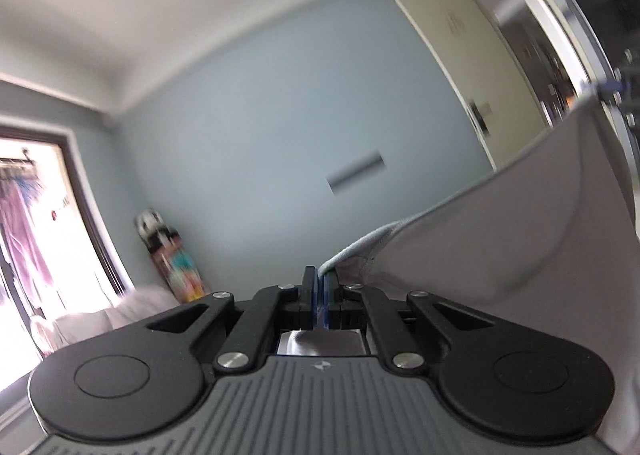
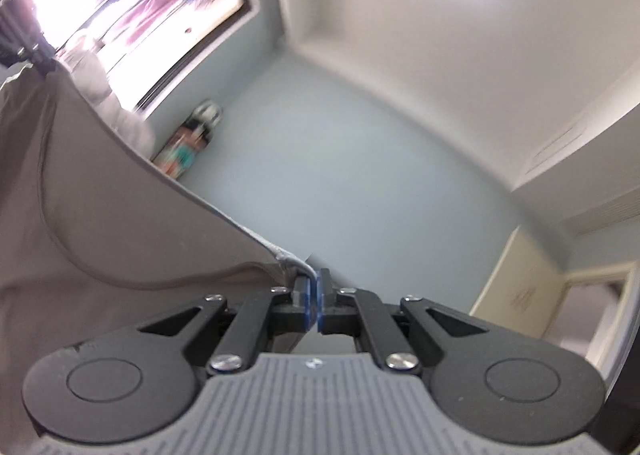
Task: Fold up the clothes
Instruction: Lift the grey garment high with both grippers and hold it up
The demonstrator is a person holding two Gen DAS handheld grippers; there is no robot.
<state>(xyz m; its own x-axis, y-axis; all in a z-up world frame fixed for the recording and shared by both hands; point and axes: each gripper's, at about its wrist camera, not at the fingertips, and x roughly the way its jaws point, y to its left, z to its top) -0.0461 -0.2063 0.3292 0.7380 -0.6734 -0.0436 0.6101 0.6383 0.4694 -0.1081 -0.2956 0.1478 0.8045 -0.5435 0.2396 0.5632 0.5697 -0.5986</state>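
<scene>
A: Left wrist view: where's the grey cotton garment [image 1: 500, 247]?
B: Its hemmed edge is clamped in the left gripper [image 1: 320, 279], cloth spreading rightward.
A: And the right gripper [image 2: 316, 283]?
B: Pinching the same garment's corner, fabric hanging leftward.

The left gripper [image 1: 321, 275] sits low at centre frame, jaws clamped together. The right gripper [image 2: 317, 279] likewise, jaws pressed closed

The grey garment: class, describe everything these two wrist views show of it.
The grey garment looks like soft, plain knit cloth with a paler stitched hem. It hangs spread in the air between the two grippers: the left hand-held gripper and the right hand-held gripper are each shut on its top edge.
</scene>
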